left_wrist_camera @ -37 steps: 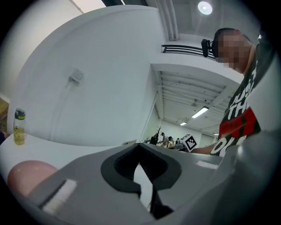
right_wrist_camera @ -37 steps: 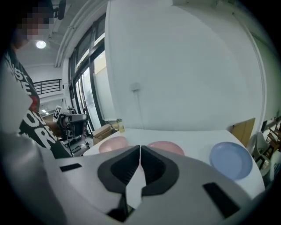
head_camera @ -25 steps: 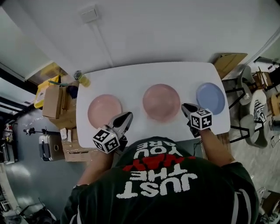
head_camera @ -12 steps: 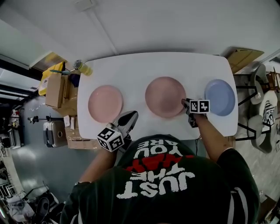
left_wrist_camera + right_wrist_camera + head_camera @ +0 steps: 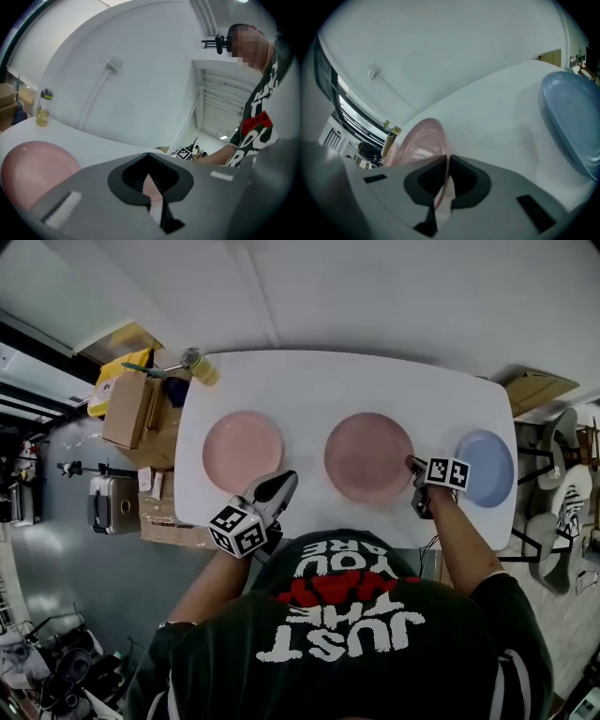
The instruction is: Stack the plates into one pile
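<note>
Three plates lie in a row on the white table. The light pink plate is at the left, a darker pink plate in the middle, and the blue plate at the right. My right gripper has just been closing. The middle plate's right rim runs between its jaws, and they are shut on it. My left gripper is shut and empty. It hovers just off the front right rim of the light pink plate.
A bottle of yellow liquid stands at the table's far left corner. Cardboard boxes are stacked beside the table's left end. Chairs stand past its right end. A wall runs behind the table.
My right gripper came down from the table's front edge to the middle plate's right rim and closed on it. My left gripper sank slightly near the light pink plate.
</note>
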The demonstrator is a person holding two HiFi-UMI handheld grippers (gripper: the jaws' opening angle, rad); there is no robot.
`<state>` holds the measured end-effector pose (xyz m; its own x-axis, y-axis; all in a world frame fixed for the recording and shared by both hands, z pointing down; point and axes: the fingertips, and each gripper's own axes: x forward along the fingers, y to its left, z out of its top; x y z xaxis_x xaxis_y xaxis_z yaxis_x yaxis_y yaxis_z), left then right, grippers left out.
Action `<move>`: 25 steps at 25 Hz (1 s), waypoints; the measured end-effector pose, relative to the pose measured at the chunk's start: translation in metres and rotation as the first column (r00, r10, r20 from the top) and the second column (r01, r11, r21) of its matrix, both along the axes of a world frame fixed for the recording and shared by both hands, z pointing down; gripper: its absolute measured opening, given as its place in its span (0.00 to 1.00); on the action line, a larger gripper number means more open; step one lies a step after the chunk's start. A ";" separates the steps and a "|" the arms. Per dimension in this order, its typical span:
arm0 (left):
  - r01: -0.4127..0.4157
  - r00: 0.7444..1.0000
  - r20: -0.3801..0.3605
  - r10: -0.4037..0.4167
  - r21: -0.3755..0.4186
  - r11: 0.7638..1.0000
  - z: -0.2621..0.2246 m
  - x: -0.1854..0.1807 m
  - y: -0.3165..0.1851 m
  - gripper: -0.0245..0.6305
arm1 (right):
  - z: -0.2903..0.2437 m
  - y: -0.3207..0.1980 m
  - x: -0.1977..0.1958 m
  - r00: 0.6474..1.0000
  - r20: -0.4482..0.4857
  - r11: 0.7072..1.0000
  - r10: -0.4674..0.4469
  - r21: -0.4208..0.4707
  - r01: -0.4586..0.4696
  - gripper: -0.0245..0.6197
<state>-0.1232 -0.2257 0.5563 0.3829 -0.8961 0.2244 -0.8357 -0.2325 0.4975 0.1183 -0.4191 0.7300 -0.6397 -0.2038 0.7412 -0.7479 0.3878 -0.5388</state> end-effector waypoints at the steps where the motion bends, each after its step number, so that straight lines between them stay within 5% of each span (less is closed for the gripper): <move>1: 0.027 1.000 0.000 -0.027 0.011 1.000 -0.001 -0.010 0.006 0.05 | -0.010 -0.002 -0.013 1.000 0.019 1.000 -0.013 0.008 0.012 0.07; 7: 0.251 0.968 0.009 -0.252 0.050 0.967 -0.009 -0.084 0.062 0.05 | -0.063 -0.003 -0.154 0.971 0.076 0.972 -0.228 0.082 0.222 0.06; 15: 0.563 0.824 0.033 -0.565 0.049 0.825 -0.004 -0.160 0.201 0.05 | -0.053 0.059 -0.342 0.872 0.030 0.869 -0.489 0.104 0.484 0.07; 21: 0.715 0.699 0.034 -0.715 0.017 0.699 0.011 -0.185 0.289 0.05 | -0.009 0.092 -0.400 0.821 -0.086 0.816 -0.564 0.099 0.570 0.07; 23: 0.735 0.678 0.025 -0.735 -0.002 0.678 0.019 -0.190 0.304 0.05 | 0.004 0.096 -0.407 0.813 -0.112 0.807 -0.572 0.100 0.582 0.07; 25: 0.732 0.682 0.016 -0.732 -0.019 0.681 0.026 -0.196 0.309 0.05 | 0.011 0.102 -0.410 0.799 -0.130 0.795 -0.587 0.096 0.599 0.07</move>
